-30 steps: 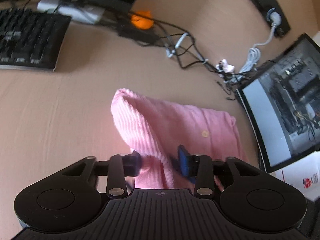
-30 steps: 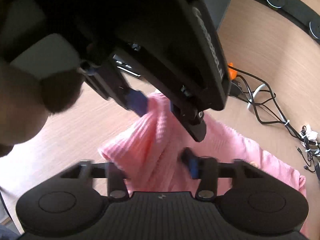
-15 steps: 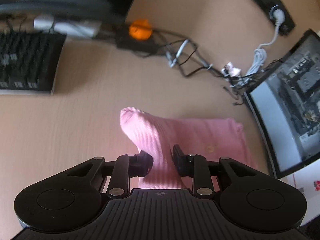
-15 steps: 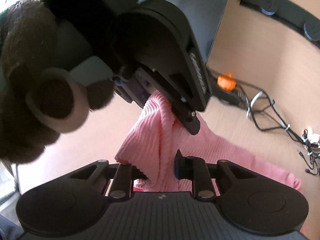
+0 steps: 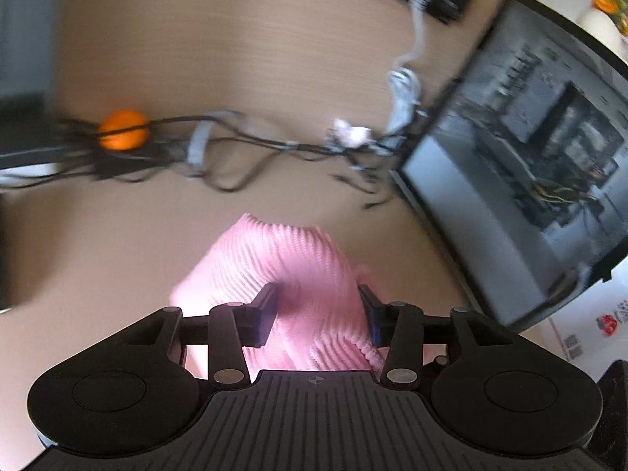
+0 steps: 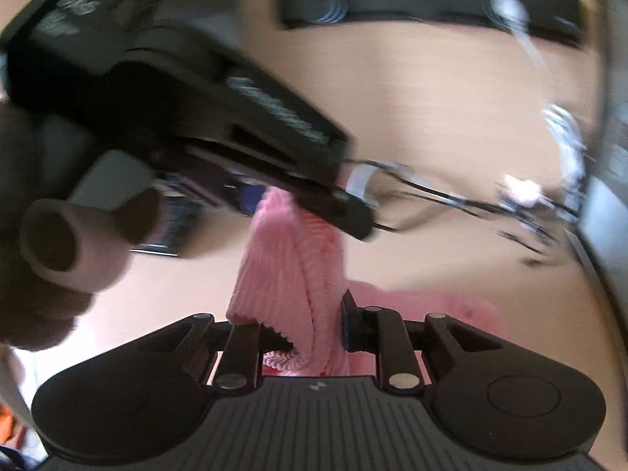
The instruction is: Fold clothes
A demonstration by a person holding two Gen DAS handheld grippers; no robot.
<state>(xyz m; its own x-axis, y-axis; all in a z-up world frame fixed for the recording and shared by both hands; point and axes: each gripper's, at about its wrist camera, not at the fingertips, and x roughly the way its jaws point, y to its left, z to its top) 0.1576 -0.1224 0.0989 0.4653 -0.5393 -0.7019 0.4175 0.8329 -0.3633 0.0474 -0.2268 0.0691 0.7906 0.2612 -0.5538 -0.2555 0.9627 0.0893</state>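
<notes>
A pink ribbed knit garment (image 5: 282, 259) is bunched between the blue pads of my left gripper (image 5: 317, 314). Its jaws are opening, and the cloth still touches both pads. In the right wrist view the garment (image 6: 290, 267) hangs as a raised ridge from the left gripper (image 6: 298, 208), which a gloved hand (image 6: 59, 243) holds. It runs down into my right gripper (image 6: 318, 335), which is shut on a narrow fold. The rest of the garment trails to the lower right on the wooden desk (image 6: 431, 117). Both views are motion-blurred.
Tangled black and white cables (image 5: 243, 145) and an orange object (image 5: 122, 129) lie across the desk beyond the garment. An open computer case (image 5: 530, 165) stands at the right. A black power strip (image 6: 392, 4) runs along the back wall.
Both grippers rose and swung right with the garment, and the keyboard left the view. The left jaws closed on the cloth, then widened. The right jaws closed on a fold.
</notes>
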